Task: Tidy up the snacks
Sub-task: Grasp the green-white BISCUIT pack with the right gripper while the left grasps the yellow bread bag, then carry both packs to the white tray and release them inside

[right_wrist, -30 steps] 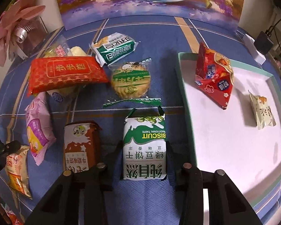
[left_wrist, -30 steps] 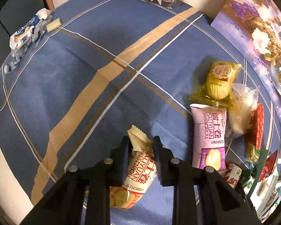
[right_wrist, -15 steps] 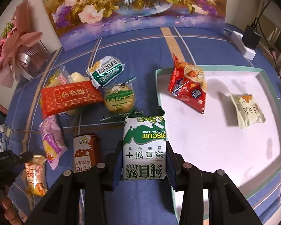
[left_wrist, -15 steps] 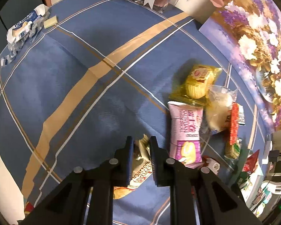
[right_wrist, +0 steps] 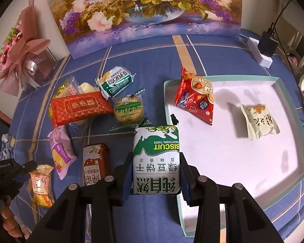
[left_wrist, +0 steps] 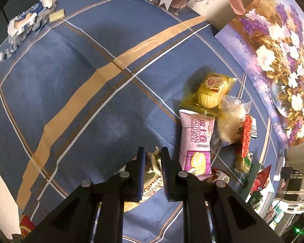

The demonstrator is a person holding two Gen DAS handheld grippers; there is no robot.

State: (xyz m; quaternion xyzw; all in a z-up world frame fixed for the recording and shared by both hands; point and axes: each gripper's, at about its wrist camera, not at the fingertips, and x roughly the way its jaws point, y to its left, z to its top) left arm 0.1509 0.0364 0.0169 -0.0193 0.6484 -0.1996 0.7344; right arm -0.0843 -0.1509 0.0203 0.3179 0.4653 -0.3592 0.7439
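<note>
My left gripper (left_wrist: 152, 151) points down at an orange Swiss roll packet (left_wrist: 151, 179) lying on the blue checked cloth. Its jaws are closing and pinch the packet's crimped top end. In the right wrist view the same packet (right_wrist: 40, 184) lies at the lower left under the left gripper (right_wrist: 20, 168). My right gripper (right_wrist: 156, 158) is shut on a green and white biscuit pack (right_wrist: 156, 174), held above the cloth at the left rim of the white tray (right_wrist: 223, 78). The tray holds a red triangular pack (right_wrist: 194, 95) and a cream packet (right_wrist: 259, 121).
Loose snacks lie left of the tray: a pink Swiss roll (right_wrist: 60, 151), a brown pack (right_wrist: 94, 164), a red flat pack (right_wrist: 79, 106), a round biscuit (right_wrist: 128, 109), a green-white wrapper (right_wrist: 116, 81). A flower painting (right_wrist: 143, 8), bouquet (right_wrist: 20, 54) and power strip (right_wrist: 259, 52) line the back.
The left jaws have narrowed from around the orange packet's body onto its crimped top. The right gripper has risen with the biscuit pack and stands closer to the tray.
</note>
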